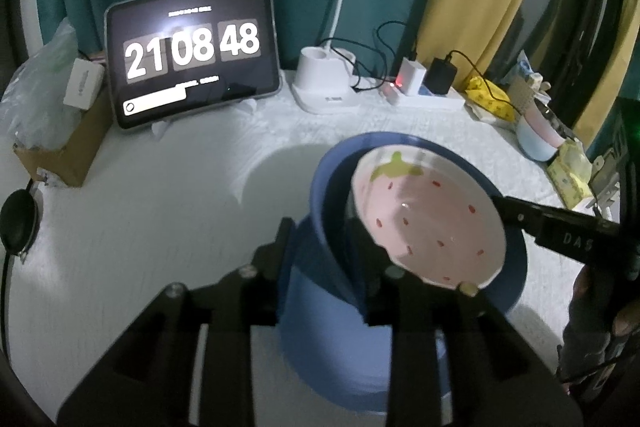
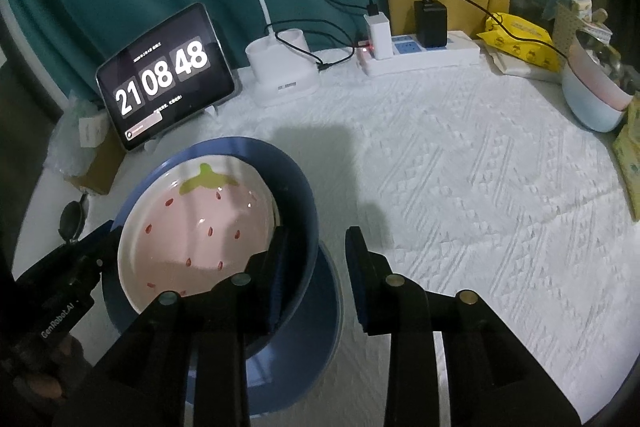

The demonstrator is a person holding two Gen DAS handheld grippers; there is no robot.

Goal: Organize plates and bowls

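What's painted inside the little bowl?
A pink strawberry with red seeds and green leaves, in the little bowl; clearest in the right wrist view.

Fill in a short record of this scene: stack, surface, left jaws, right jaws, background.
stack: strawberry bowl nested in blue bowl, standing on blue plate
surface: white tablecloth
left gripper: jaws open, astride the blue bowl's rim
right gripper: jaws open, astride the opposite rim
background: tablet showing a clock
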